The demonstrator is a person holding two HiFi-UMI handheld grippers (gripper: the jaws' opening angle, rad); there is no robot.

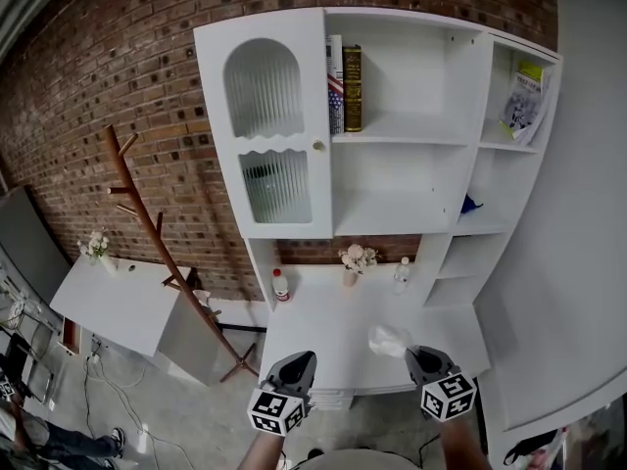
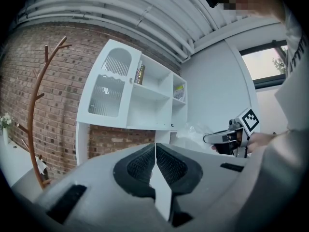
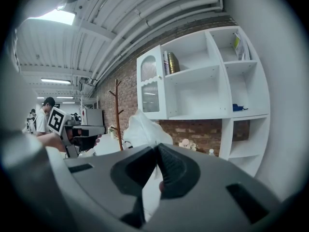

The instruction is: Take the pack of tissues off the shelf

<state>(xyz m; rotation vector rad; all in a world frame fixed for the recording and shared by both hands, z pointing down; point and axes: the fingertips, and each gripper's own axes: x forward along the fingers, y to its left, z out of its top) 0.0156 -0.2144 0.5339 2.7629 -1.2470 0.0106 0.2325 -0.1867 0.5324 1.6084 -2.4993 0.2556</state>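
Observation:
The pack of tissues (image 1: 389, 339), a crumpled whitish plastic pack, hangs over the white desk (image 1: 323, 336) below the shelf unit (image 1: 392, 125). My right gripper (image 1: 417, 356) is shut on its edge. In the right gripper view the pack (image 3: 143, 128) sticks up from between the closed jaws of the right gripper (image 3: 155, 150). My left gripper (image 1: 300, 362) is at the desk's front edge, shut and empty. In its own view the left gripper (image 2: 155, 151) has its pads pressed together. That view also has the right gripper (image 2: 226, 137) and the pack (image 2: 194, 129) off to the right.
Books (image 1: 345, 86) and a booklet (image 1: 526, 96) stand on the upper shelves, and a blue object (image 1: 470, 205) lies lower right. A flower vase (image 1: 358, 258) and two bottles (image 1: 280, 287) stand at the desk's back. A wooden coat rack (image 1: 147, 223) and a side table (image 1: 118, 306) stand to the left.

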